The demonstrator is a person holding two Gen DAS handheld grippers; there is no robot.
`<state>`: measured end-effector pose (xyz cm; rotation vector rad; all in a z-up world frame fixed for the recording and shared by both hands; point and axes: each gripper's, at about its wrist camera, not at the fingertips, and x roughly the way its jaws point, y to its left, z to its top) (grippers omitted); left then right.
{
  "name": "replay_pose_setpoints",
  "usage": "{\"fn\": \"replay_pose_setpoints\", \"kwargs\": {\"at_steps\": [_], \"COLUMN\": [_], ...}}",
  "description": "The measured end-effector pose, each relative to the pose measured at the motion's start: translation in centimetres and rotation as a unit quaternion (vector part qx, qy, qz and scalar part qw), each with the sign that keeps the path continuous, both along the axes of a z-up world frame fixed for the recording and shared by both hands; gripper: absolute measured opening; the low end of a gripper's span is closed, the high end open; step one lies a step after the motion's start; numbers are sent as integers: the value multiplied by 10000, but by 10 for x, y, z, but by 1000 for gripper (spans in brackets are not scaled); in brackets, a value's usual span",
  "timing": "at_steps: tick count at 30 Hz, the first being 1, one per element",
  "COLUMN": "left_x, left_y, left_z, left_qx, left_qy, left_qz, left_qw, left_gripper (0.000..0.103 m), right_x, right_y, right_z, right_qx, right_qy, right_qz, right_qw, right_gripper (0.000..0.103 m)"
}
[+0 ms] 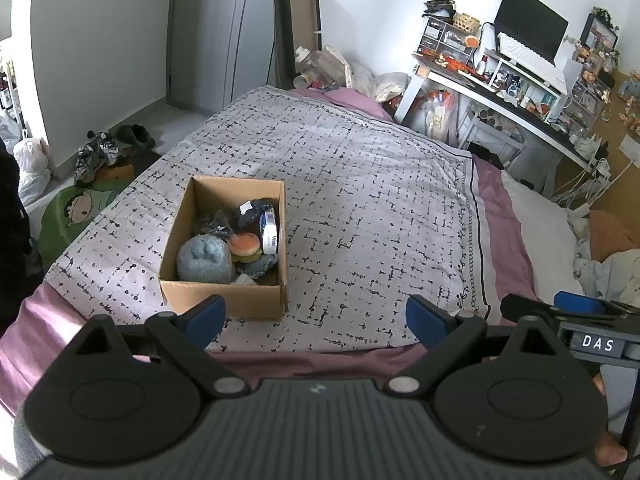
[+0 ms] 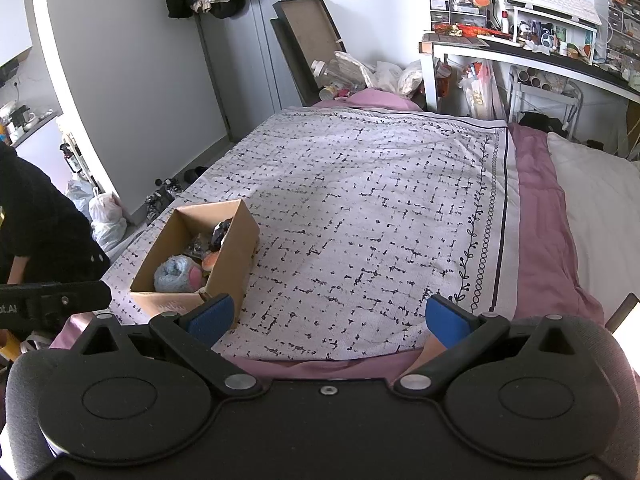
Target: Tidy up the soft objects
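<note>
A cardboard box (image 1: 224, 248) sat on the bed (image 1: 360, 200), at about ten o'clock from the left gripper (image 1: 316, 316) and at about ten o'clock from the right gripper (image 2: 328, 320) too. Inside the box lay soft things: a fuzzy blue roll (image 1: 205, 258), a toy burger (image 1: 244, 245), a tissue pack (image 1: 269, 229) and some dark bits that were too hard to make out. The blanket around the box looked bare, so the tidying seemed nearly done or all done. The roll would likely be light and squashy, so a pinch across its fat middle should hold it well. The burger looked soft and small and could be pinched at its bun. The tissue pack might be a bit slippery in its wrap, so it would be best held across its flat sides. Both grippers had their blue fingers (image 1: 206, 320) spread wide apart. They held nothing and touched nothing, and both hung just over the near edge of the bed.
</note>
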<state>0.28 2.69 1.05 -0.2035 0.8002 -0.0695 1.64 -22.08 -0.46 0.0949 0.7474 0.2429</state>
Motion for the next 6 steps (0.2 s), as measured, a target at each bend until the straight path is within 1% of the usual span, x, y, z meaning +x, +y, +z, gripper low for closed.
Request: {"fn": "replay_pose_setpoints", "kwargs": {"at_steps": [6], "left_x": [0], "left_y": [0], "left_z": [-1], "left_qx": [15], "left_qy": [6], "left_qz": [-44], "left_qw": [10000], "left_gripper": [96], "right_x": [1], "right_y": [1], "right_z": [-2], "right_qx": [-34], "right_qy": [32], "right_qz": [-13], "right_qw": [10000], "right_gripper": [103]}}
